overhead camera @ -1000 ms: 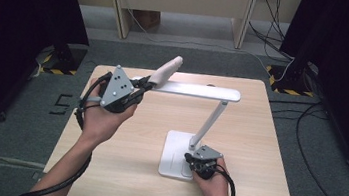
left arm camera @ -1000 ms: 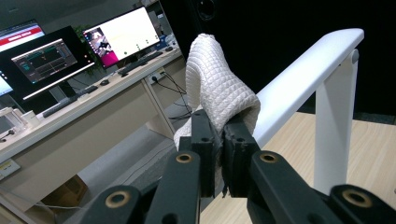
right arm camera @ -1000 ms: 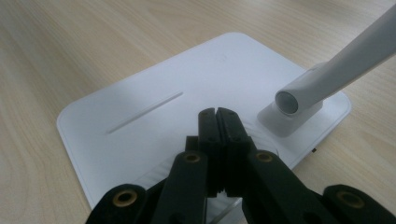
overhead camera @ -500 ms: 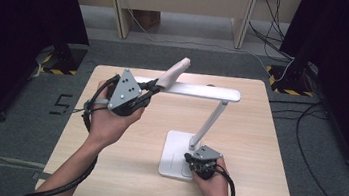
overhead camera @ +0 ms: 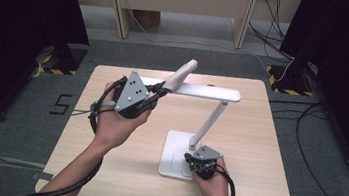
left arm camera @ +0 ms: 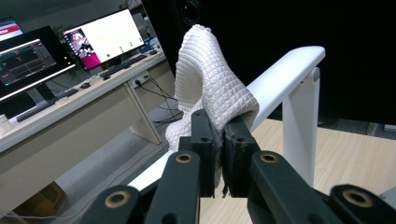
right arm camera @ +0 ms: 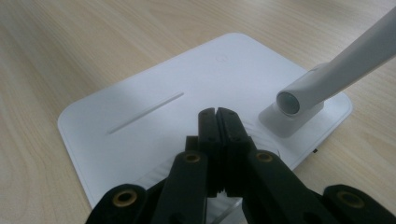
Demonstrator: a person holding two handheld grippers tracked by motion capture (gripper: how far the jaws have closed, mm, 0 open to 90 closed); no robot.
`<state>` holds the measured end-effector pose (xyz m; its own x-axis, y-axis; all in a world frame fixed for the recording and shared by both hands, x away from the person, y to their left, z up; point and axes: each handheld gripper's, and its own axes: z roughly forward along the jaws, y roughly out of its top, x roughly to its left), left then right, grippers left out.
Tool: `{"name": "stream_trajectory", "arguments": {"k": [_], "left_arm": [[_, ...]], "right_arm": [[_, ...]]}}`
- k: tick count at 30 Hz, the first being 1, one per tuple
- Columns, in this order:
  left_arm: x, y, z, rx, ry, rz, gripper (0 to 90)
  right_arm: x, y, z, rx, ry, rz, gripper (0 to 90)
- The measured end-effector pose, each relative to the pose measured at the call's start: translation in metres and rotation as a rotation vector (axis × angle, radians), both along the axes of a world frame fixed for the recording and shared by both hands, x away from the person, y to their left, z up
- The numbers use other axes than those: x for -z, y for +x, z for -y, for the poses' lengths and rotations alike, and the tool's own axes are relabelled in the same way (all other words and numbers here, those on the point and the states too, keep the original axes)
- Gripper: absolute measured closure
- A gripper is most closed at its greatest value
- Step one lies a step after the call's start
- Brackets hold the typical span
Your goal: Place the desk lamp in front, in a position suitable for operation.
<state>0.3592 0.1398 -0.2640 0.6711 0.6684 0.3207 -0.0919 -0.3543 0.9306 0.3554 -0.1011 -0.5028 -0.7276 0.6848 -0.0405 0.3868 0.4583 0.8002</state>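
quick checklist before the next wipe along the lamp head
1. Cloth gripped by the left gripper: ok, jaws shut on its fold.
2. Cloth touching the lamp head: ok, it drapes over the bar.
3. Right gripper steadying the lamp base: ok, shut jaws sit on the plate.
4. Base flat on the table: ok.
5. Path along the bar free: ok, nothing else on it.
6. Dirt left on the bar: cannot tell.

Lab/office recording bay: small wooden table on grey carpet with hazard-tape floor marks and a taped "5", black curtains either side, loose cables, desk with lit monitors behind.
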Motion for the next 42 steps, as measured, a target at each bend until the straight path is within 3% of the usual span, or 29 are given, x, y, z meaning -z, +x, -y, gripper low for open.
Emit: {"name": "stream_trajectory", "arguments": {"k": [42], "left_arm": [[0.004, 0.003, 0.034, 0.040, -0.029, -0.008, 84.4]], "right_arm": [[0.001, 0.000, 0.000, 0.003, 0.011, 0.002, 89.3]]}}
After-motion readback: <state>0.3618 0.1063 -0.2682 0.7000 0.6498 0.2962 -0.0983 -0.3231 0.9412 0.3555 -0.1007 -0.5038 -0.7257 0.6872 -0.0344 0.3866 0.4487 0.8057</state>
